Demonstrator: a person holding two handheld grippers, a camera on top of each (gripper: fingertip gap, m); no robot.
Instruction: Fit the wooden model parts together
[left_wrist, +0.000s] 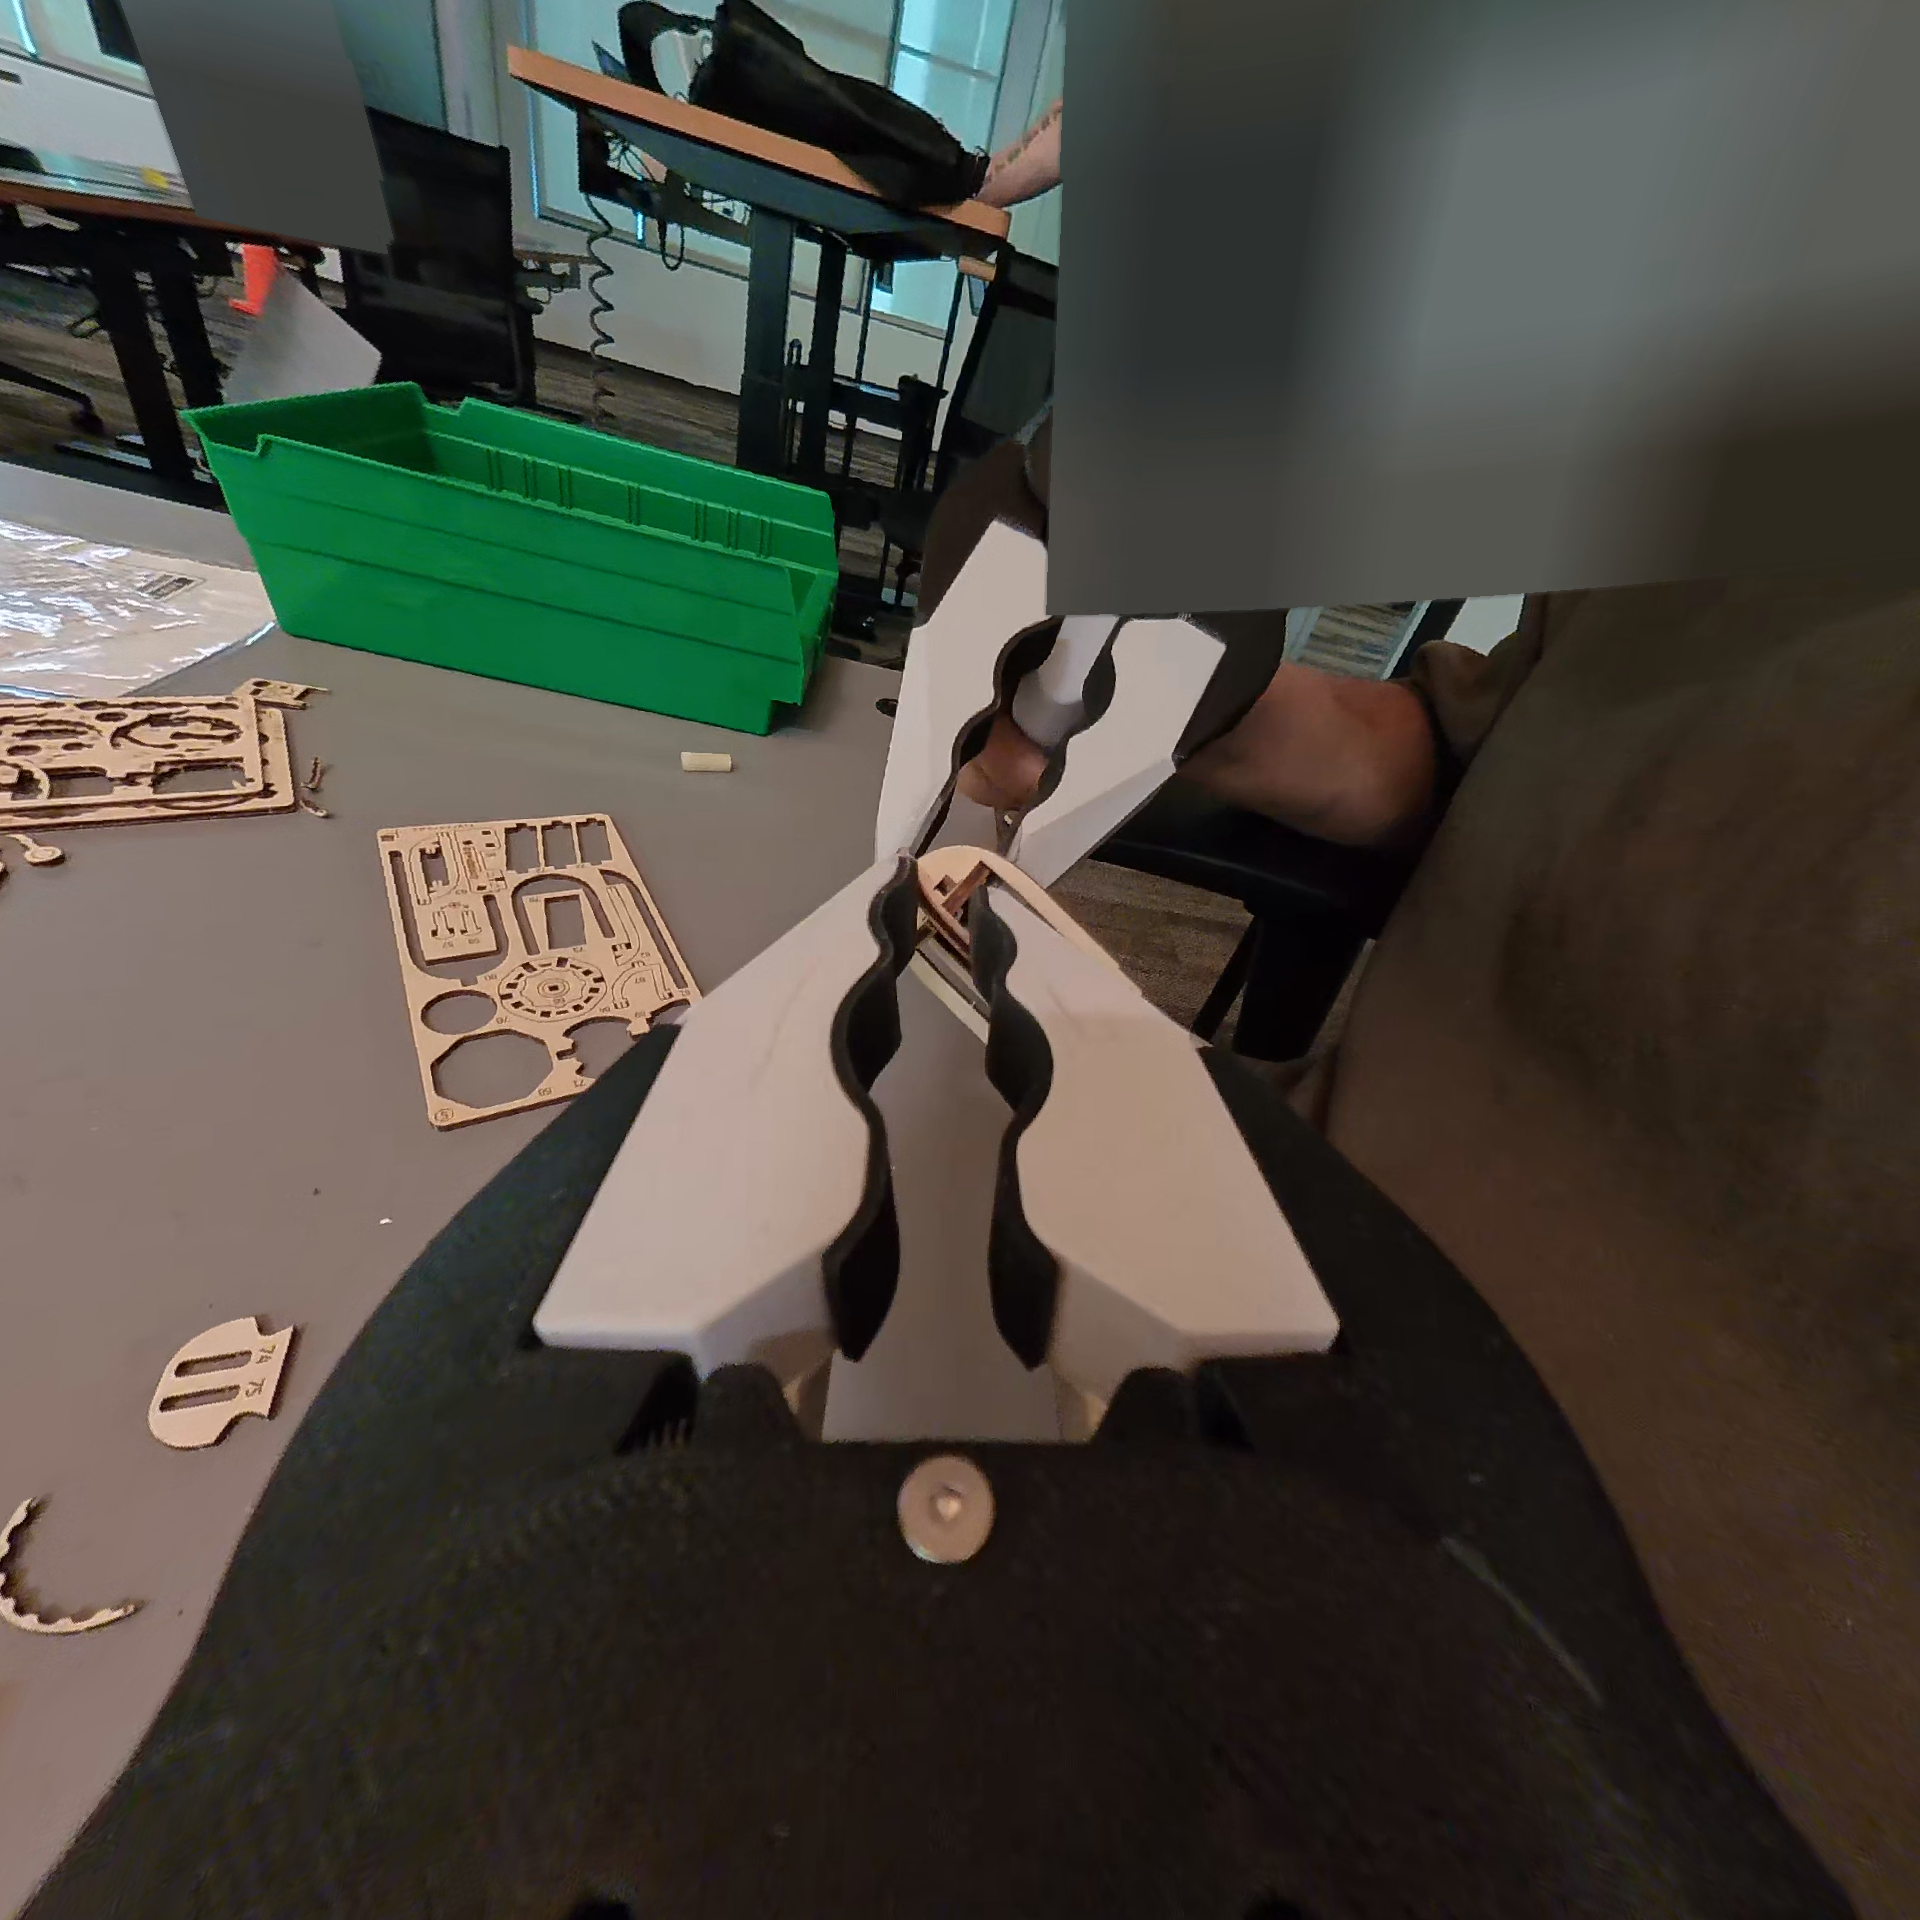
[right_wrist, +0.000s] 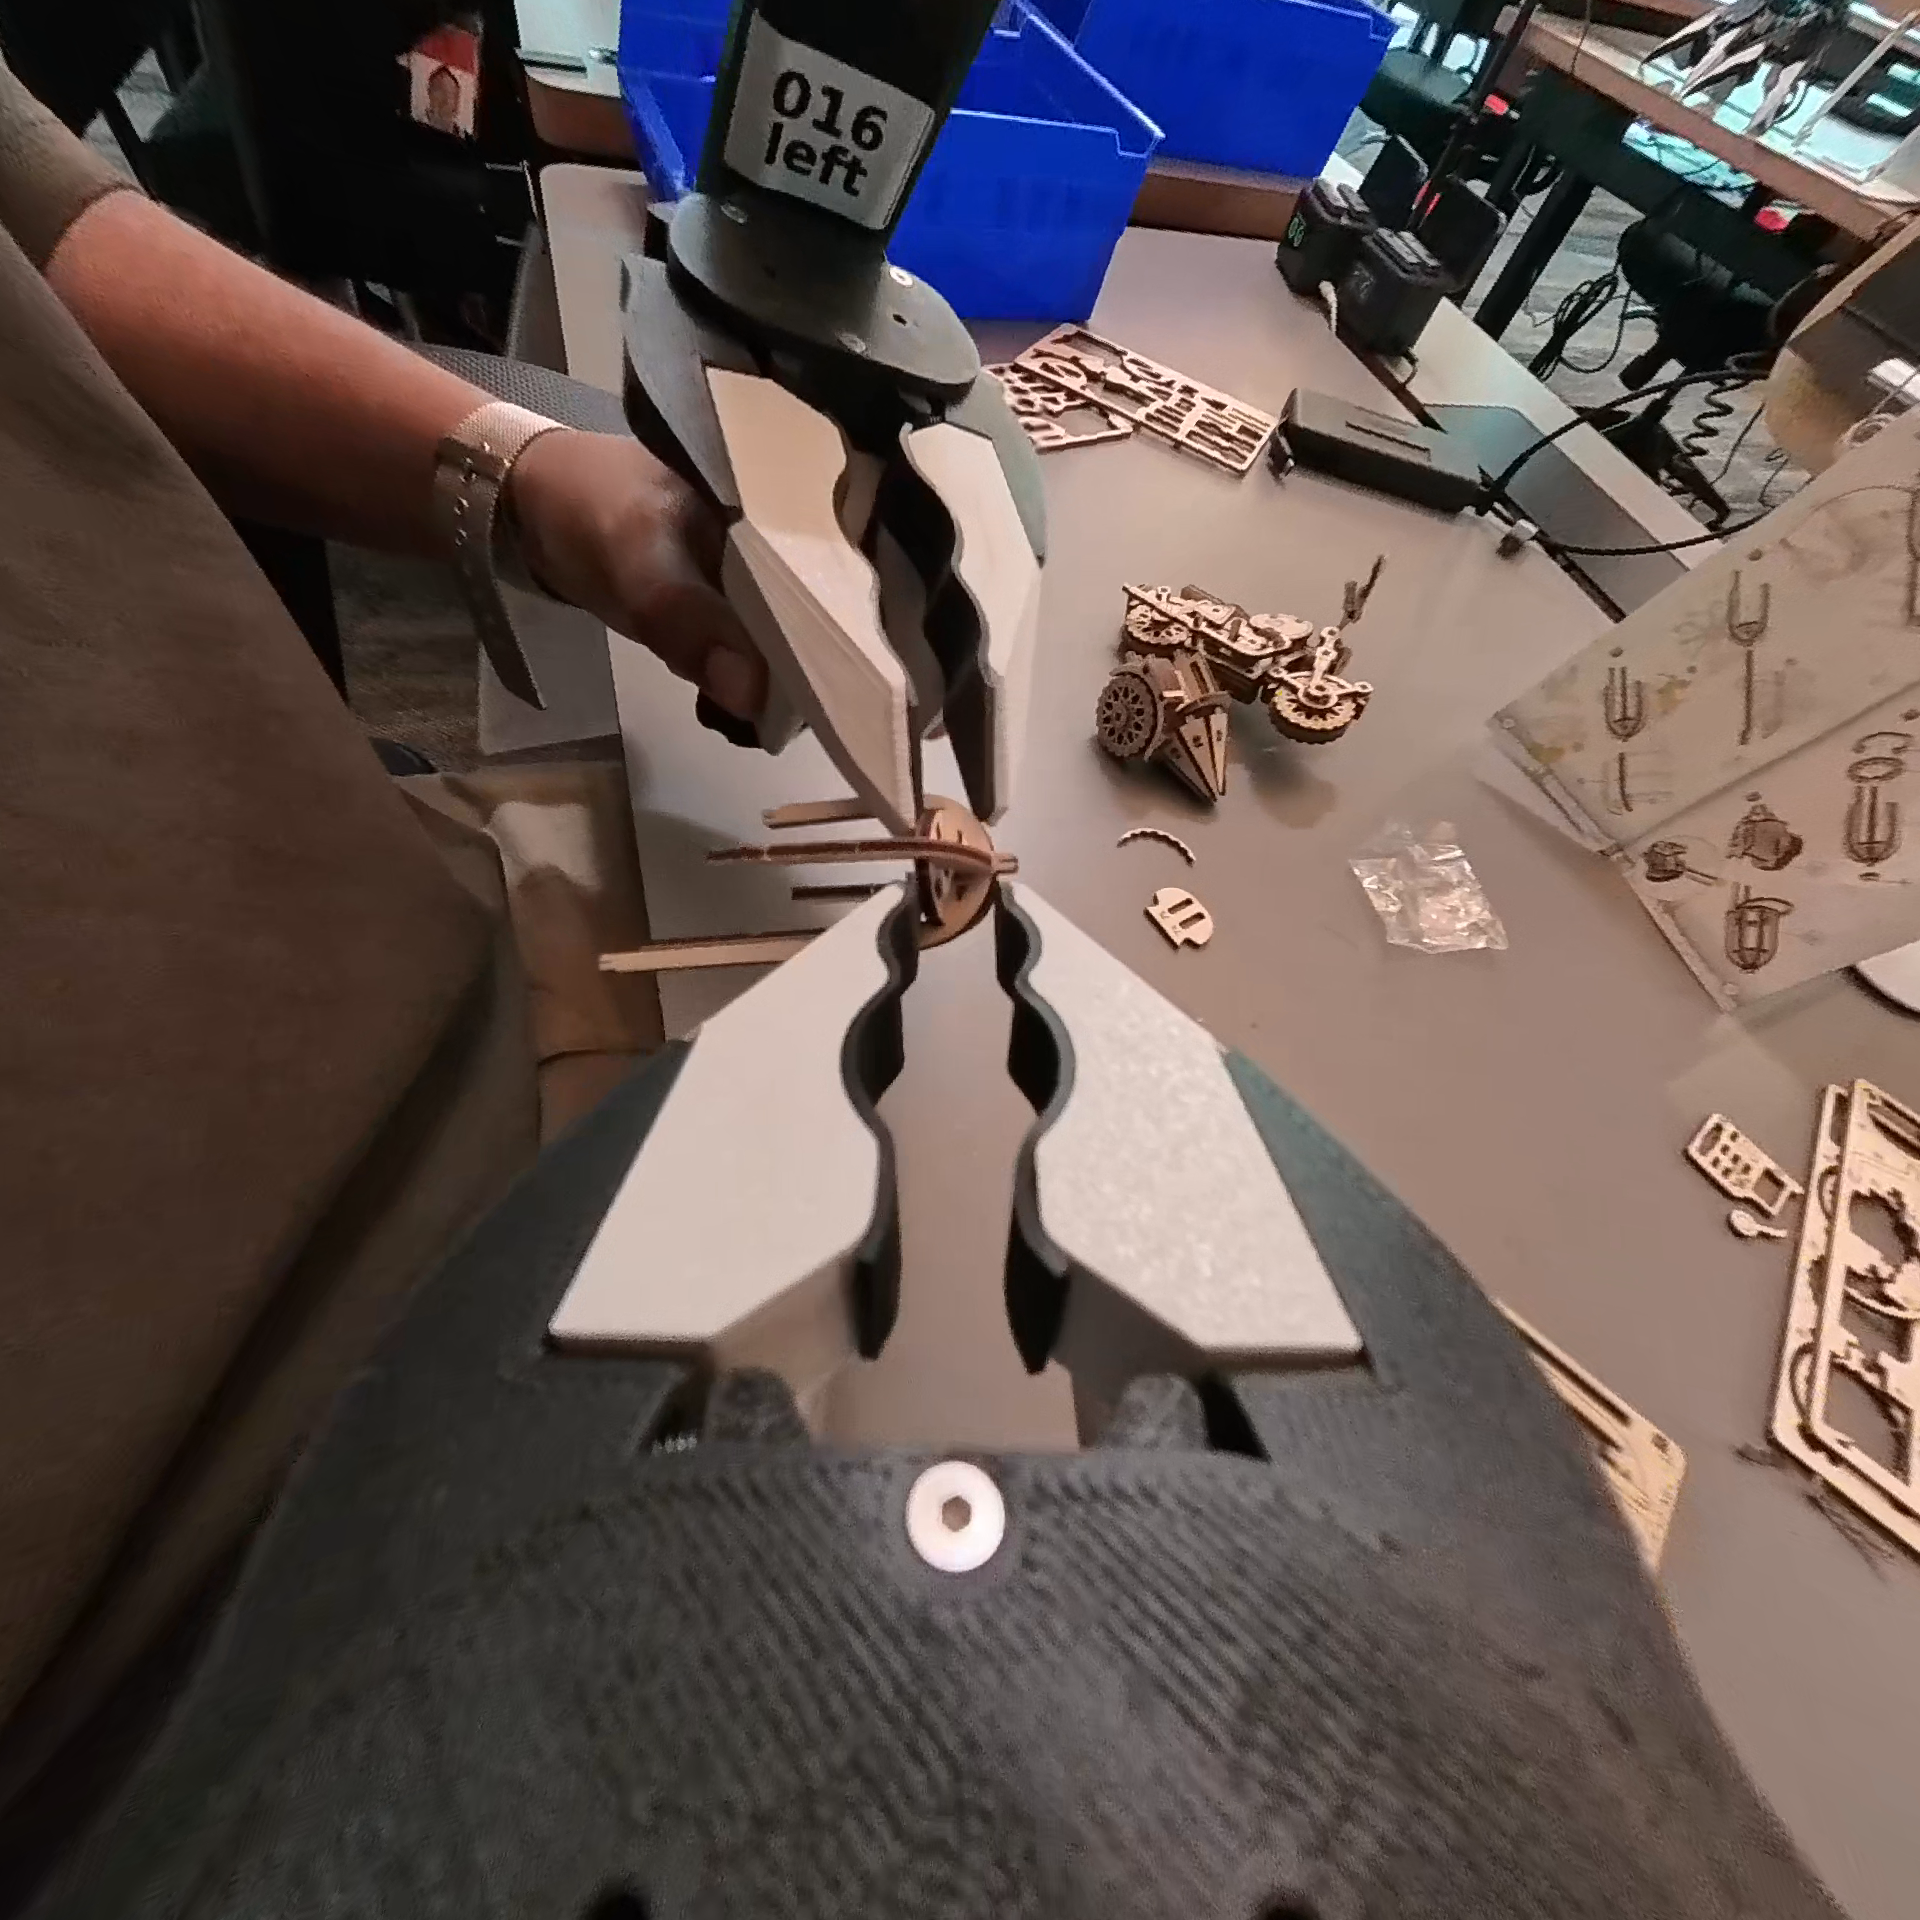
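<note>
You are in the joining step: both grippers meet in the air above the table (right_wrist: 1299, 1039). Your left gripper (left_wrist: 940, 902) and right gripper (right_wrist: 951, 906) are each closed on the small wooden assembly (right_wrist: 940, 868). Next, press gently and keep the thin slats aligned.

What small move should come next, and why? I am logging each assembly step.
Probably a gentle squeeze together. The left gripper and the right gripper both pinch the same small wooden piece in mid-air above the table, tips nearly touching, and curved slats stick out sideways, so the joint looks only partly seated.
</note>
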